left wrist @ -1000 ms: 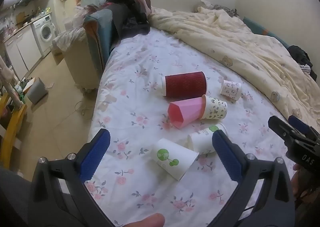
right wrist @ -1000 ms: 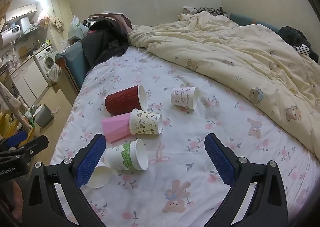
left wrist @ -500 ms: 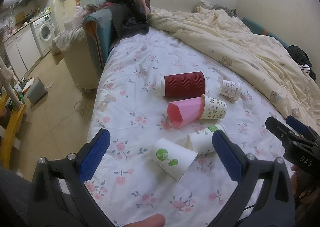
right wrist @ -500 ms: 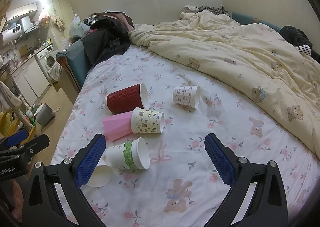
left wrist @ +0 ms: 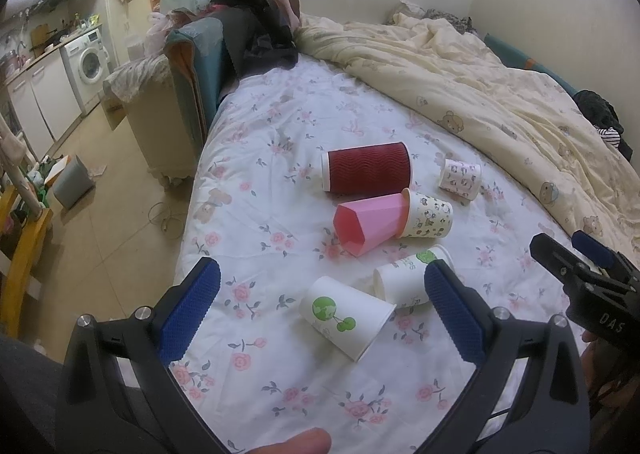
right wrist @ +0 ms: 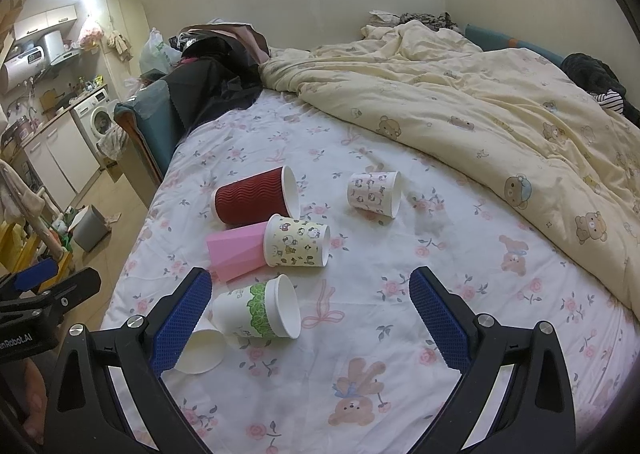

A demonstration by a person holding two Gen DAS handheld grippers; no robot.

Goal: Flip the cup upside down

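Note:
Several paper cups lie on their sides on the floral bed sheet. A dark red ribbed cup (left wrist: 366, 167) (right wrist: 256, 195), a pink faceted cup (left wrist: 370, 222) (right wrist: 236, 252), a cream cartoon cup (left wrist: 428, 215) (right wrist: 298, 241), a small pink-print cup (left wrist: 460, 177) (right wrist: 374, 193), a white cup with a green band (left wrist: 404, 282) (right wrist: 256, 314) and a white cup with a green tree (left wrist: 344, 316) (right wrist: 200, 352). My left gripper (left wrist: 320, 312) is open and empty, just before the tree cup. My right gripper (right wrist: 310, 314) is open and empty, above the sheet near the green-band cup.
A cream bear-print duvet (right wrist: 500, 113) is heaped over the far and right side of the bed. The bed's left edge (left wrist: 196, 213) drops to a tiled floor with a grey bin (left wrist: 74, 181). Dark clothes (right wrist: 216, 81) are piled at the bed's far left.
Both grippers have drifted slightly; the cups sit a little lower and nearer in the views. No cup has moved. Both jaws stay open.

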